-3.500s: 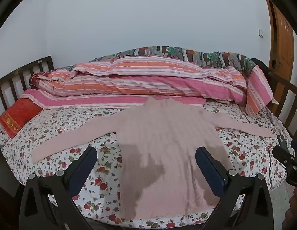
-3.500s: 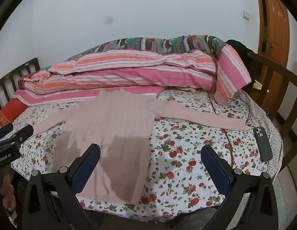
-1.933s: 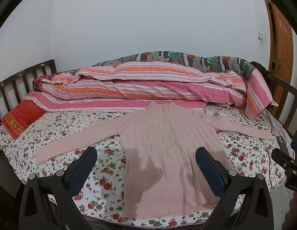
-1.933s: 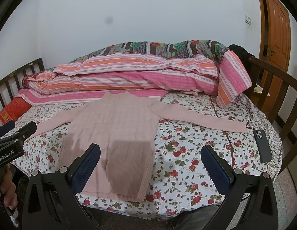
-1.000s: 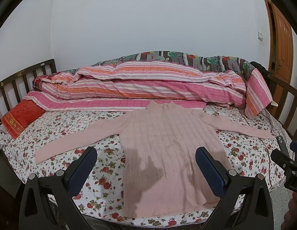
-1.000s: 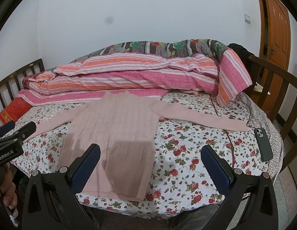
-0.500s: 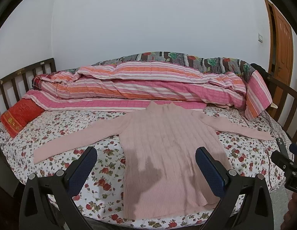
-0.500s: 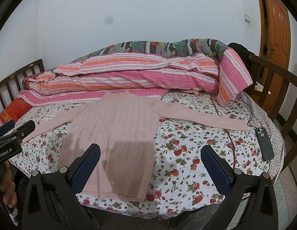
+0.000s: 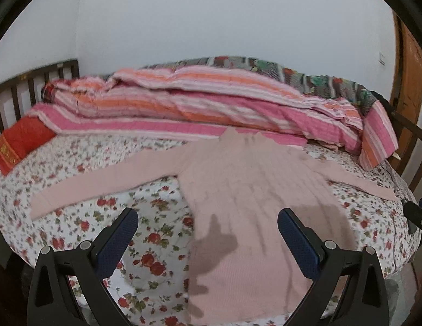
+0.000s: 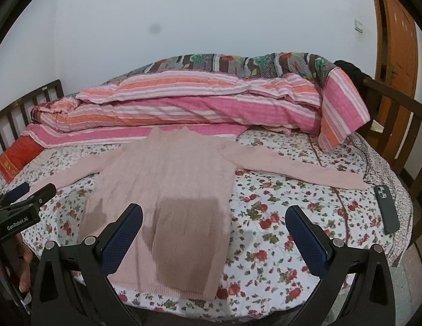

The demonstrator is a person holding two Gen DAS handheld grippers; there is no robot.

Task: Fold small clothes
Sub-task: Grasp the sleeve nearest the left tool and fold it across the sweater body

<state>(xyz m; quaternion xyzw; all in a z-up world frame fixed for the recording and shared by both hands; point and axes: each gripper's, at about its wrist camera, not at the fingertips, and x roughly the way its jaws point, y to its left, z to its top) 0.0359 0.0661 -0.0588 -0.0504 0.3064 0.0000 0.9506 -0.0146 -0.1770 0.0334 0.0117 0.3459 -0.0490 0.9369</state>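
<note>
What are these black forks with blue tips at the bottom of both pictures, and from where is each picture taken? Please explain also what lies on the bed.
There is no robot here. A person holds a hand tool in each hand, and each tool ends in a two-finger gripper with blue pads. A wide-angle camera on each tool looks forward between the fingers, so the edges look bent.

One picture comes from the left gripper, the other from the right gripper. Both are open and hold nothing.

On the floral bedsheet a pink knitted sweater lies flat with both sleeves spread out. Behind it is a folded striped quilt, at the far left a red pillow, and near the right edge a dark phone. The dark patches on the sweater appear to be shadows.
</note>
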